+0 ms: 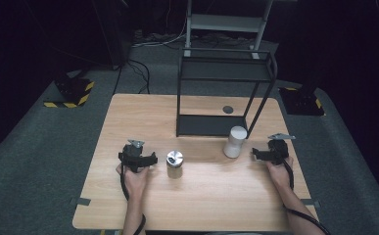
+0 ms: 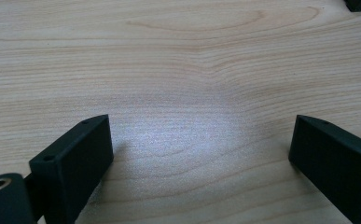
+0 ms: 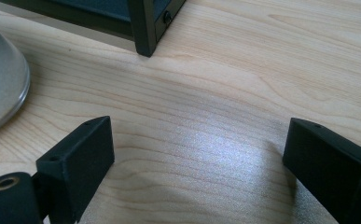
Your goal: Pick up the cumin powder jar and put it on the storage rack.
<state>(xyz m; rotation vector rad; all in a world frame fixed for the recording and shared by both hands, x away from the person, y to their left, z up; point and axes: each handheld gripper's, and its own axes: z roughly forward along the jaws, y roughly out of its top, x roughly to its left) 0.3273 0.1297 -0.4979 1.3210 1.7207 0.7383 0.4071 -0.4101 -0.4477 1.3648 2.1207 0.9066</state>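
Note:
A silver metal cup [image 1: 175, 162] stands on the wooden table [image 1: 201, 196], left of centre. A white cylinder [image 1: 235, 142] stands to its right, just in front of the black two-tier rack [image 1: 224, 93]. My left gripper [image 1: 137, 155] rests low on the table, left of the metal cup, jaws wide apart over bare wood [image 2: 201, 140]. To the right of the white cylinder, my right gripper [image 1: 273, 150] is also open with nothing between its jaws [image 3: 197, 154]. The cylinder's grey-white side [image 3: 1, 88] and the rack's corner post [image 3: 143, 28] lie ahead in the right gripper view.
A small dark round mark [image 1: 227, 109] sits on the table inside the rack's footprint. Grey carpet [image 1: 40, 147] surrounds the table, with cables and a metal stand [image 1: 226, 24] behind. Black-and-yellow striped bases [image 1: 72, 93] stand at the back left and right.

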